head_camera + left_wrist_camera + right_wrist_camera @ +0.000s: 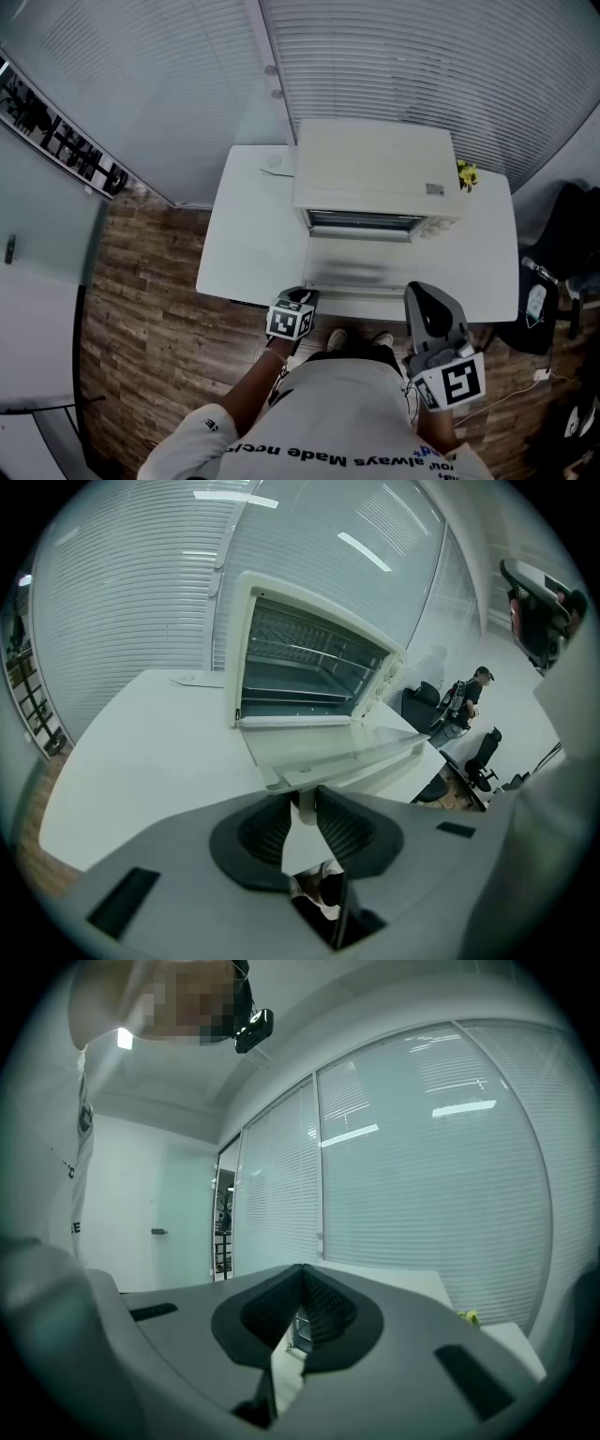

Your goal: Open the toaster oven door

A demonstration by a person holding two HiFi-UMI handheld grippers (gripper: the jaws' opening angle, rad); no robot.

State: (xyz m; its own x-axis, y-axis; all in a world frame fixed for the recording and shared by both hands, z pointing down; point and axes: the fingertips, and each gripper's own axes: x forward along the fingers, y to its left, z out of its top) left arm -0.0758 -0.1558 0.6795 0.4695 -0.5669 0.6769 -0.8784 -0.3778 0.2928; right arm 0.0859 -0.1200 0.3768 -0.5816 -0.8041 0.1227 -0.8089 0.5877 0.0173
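The toaster oven (375, 173) stands at the back of the white table (248, 234), against the window blinds. Its door (319, 742) is swung down and lies about level in front of the open cavity, with the wire rack visible inside. By the look of it, the opening is as good as done.

The left gripper (306, 794) is at the door's front edge. Its jaws are narrowly apart and clamped on the door handle (345, 761), a white part of which fills the gap between the pads. The right gripper (302, 1269) is held up near the person's body, well away from the oven, with its fingertips together on nothing.

The main risk is carrying on past the stop. With the door at its lowest, further downward or outward force through the clamped handle would load the hinges. It could also drag the light oven forward towards the table's front edge, which is near the lowered door. Pulling away before the jaws spread would tug it the same way, and a sudden release could let a sprung door bounce upward
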